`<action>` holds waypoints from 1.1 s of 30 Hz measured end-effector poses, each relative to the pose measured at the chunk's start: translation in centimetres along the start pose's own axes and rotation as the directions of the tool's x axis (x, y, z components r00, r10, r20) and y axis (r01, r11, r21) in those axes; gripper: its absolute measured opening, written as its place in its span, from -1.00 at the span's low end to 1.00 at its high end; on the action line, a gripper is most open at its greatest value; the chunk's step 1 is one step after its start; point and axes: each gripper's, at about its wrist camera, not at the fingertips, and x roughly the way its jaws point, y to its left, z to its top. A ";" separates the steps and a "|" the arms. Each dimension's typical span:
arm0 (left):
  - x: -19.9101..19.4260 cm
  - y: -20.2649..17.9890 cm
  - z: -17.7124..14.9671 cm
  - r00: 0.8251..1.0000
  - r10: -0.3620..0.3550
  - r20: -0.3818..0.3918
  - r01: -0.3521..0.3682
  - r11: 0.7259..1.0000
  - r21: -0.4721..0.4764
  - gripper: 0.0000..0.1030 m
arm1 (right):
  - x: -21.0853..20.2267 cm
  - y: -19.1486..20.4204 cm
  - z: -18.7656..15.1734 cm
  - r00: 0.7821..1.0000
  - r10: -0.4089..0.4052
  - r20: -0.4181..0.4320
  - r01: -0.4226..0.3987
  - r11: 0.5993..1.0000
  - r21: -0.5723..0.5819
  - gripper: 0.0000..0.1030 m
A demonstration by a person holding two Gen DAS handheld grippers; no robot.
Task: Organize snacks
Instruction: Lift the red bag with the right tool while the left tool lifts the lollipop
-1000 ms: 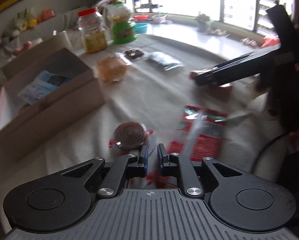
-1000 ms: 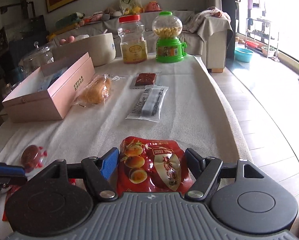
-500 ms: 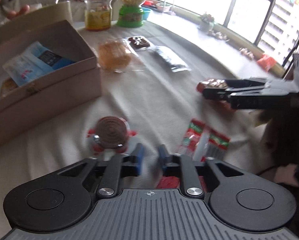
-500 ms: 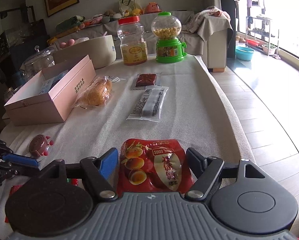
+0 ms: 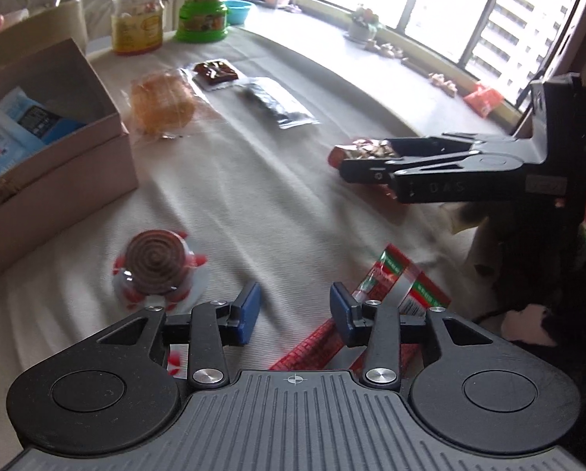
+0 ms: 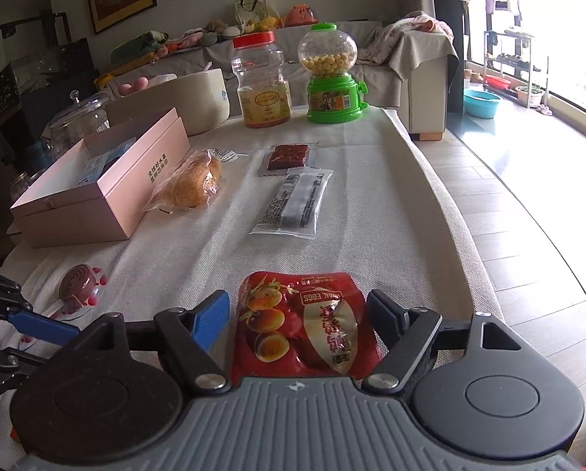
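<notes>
Holding my left hand-held gripper [image 5: 293,306] over the bench [image 5: 253,196], jaws opening, nothing between; spiral candy [image 5: 157,267] just ahead-left, nearer this hand; red packet [image 5: 391,294], lengthwise, under right finger.

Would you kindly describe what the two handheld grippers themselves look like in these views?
Both are alike. The left gripper has a ribbed grey body with a small crosshair mark, two round black housings and black linkage arms with silver pivot pins; its fingers carry blue pads. On the right gripper, one pad looks blue, the other dark. Seen side-on, its black frame bears faint embossed lettering.
</notes>
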 end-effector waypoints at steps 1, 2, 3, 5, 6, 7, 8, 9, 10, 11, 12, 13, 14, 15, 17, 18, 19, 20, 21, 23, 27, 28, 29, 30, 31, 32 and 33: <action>-0.3 0.0 -0.1 1.000 -0.006 0.017 0.007 1.000 -0.008 -0.14 | 0.0 0.0 0.0 1.000 0.000 0.000 0.000 1.000 0.000 0.51; -0.8 0.0 -0.2 0.999 0.010 0.049 -0.009 1.000 -0.009 -0.14 | 0.0 0.0 0.0 1.000 0.001 0.000 -0.001 1.000 0.001 0.51; -1.5 0.0 -0.3 0.994 0.059 0.092 -0.058 0.998 -0.007 -0.14 | 0.0 0.0 0.0 1.000 0.001 0.001 -0.001 1.000 0.001 0.51; -2.8 0.1 -0.6 0.955 0.234 0.180 -0.238 0.971 -0.002 -0.17 | 0.0 0.0 0.0 1.000 0.002 0.001 -0.002 1.000 0.001 0.52; -3.2 0.4 -0.6 0.932 0.297 0.206 -0.301 0.953 -0.012 -0.19 | 0.0 0.0 0.0 1.000 0.002 0.000 -0.002 1.000 0.001 0.52; -3.3 0.9 -0.6 0.921 0.329 0.211 -0.329 0.944 -0.032 -0.19 | 0.0 -0.1 0.0 1.000 0.004 0.000 -0.004 1.000 0.002 0.53; -3.1 1.4 -0.5 0.919 0.339 0.200 -0.335 0.941 -0.054 -0.19 | 0.1 0.0 0.0 1.000 0.005 0.000 -0.005 1.000 0.001 0.54; -2.7 1.9 -0.4 0.920 0.345 0.186 -0.339 0.939 -0.064 -0.19 | 0.1 0.0 0.0 1.000 0.005 -0.001 -0.005 1.000 0.001 0.54; -2.2 2.0 -0.3 0.918 0.355 0.174 -0.351 0.935 -0.056 -0.19 | 0.1 0.1 0.0 1.000 0.005 -0.001 -0.005 1.000 0.000 0.54; -1.6 2.0 -0.3 0.918 0.363 0.158 -0.362 0.931 -0.037 -0.19 | 0.1 0.2 0.0 1.000 0.005 -0.001 -0.005 1.000 0.000 0.54; -1.0 2.0 -0.3 0.921 0.360 0.149 -0.361 0.932 -0.022 -0.18 | 0.1 0.1 0.0 1.000 0.006 -0.001 -0.006 1.000 0.000 0.54; -1.0 2.0 -0.3 0.923 0.344 0.174 -0.347 0.938 -0.018 -0.19 | 0.1 0.1 0.0 1.000 0.005 -0.001 -0.005 1.000 0.000 0.54; -0.9 2.2 -0.3 0.928 0.329 0.174 -0.330 0.944 -0.020 -0.15 | 0.1 0.1 0.0 1.000 0.005 -0.001 -0.005 1.000 -0.001 0.55; -0.9 2.4 -0.3 0.931 0.322 0.171 -0.322 0.946 -0.028 -0.06 | 0.1 0.2 0.0 1.000 0.006 -0.003 -0.006 1.000 -0.003 0.56; -0.1 2.6 0.0 0.936 0.323 0.142 -0.324 0.946 -0.020 -0.03 | 0.1 0.4 0.0 1.000 0.007 -0.006 -0.007 1.000 -0.011 0.61; 0.6 2.6 0.0 0.941 0.319 0.111 -0.319 0.947 -0.019 0.04 | 0.2 0.5 0.0 1.000 0.008 -0.009 -0.008 1.000 -0.016 0.63; 0.6 2.6 -0.1 0.941 0.313 0.129 -0.313 0.949 -0.020 0.05 | 0.2 0.6 0.0 1.000 0.006 -0.011 -0.007 1.000 -0.021 0.63; 0.6 2.7 -0.2 0.942 0.308 0.132 -0.308 0.951 -0.025 0.09 | 0.2 0.7 0.0 1.000 0.005 -0.011 -0.005 1.000 -0.025 0.63; 0.6 2.8 -0.2 0.944 0.302 0.131 -0.301 0.953 -0.031 0.09 | 0.2 0.7 0.0 1.000 0.005 -0.012 -0.005 1.000 -0.027 0.64; 0.5 3.1 -0.4 0.948 0.289 0.135 -0.284 0.957 -0.050 0.09 | 0.3 0.8 0.0 1.000 0.003 -0.014 -0.004 1.000 -0.031 0.65; 0.3 2.8 -1.2 0.938 0.307 0.161 -0.299 0.952 -0.071 0.09 | 0.4 1.2 0.0 1.000 -0.018 -0.023 0.016 0.998 -0.056 0.65; 0.3 2.5 -1.4 0.933 0.318 0.167 -0.314 0.948 -0.055 0.09 | 0.5 1.4 0.0 0.999 -0.030 -0.029 0.028 0.997 -0.072 0.65; 0.5 2.3 -1.5 0.928 0.329 0.175 -0.327 0.944 -0.038 0.10 | 0.6 1.7 0.0 0.998 -0.046 -0.038 0.042 0.994 -0.096 0.64; 0.5 2.1 -1.5 0.925 0.335 0.181 -0.335 0.942 -0.034 0.04 | 0.6 2.1 -0.1 0.997 -0.066 -0.046 0.060 0.990 -0.129 0.56; 0.4 2.1 -1.6 0.919 0.348 0.184 -0.346 0.937 -0.039 -0.01 | 0.4 2.4 -0.2 0.996 -0.079 -0.047 0.071 0.985 -0.155 0.49; 0.3 2.1 -1.6 0.921 0.345 0.182 -0.343 0.938 -0.044 -0.02 | 0.0 2.6 -0.2 0.996 -0.079 -0.052 0.069 0.983 -0.171 0.39; 0.0 2.0 -1.8 0.923 0.339 0.183 -0.335 0.941 -0.053 -0.02 | -0.4 2.8 -0.1 0.996 -0.065 -0.068 0.051 0.982 -0.183 0.38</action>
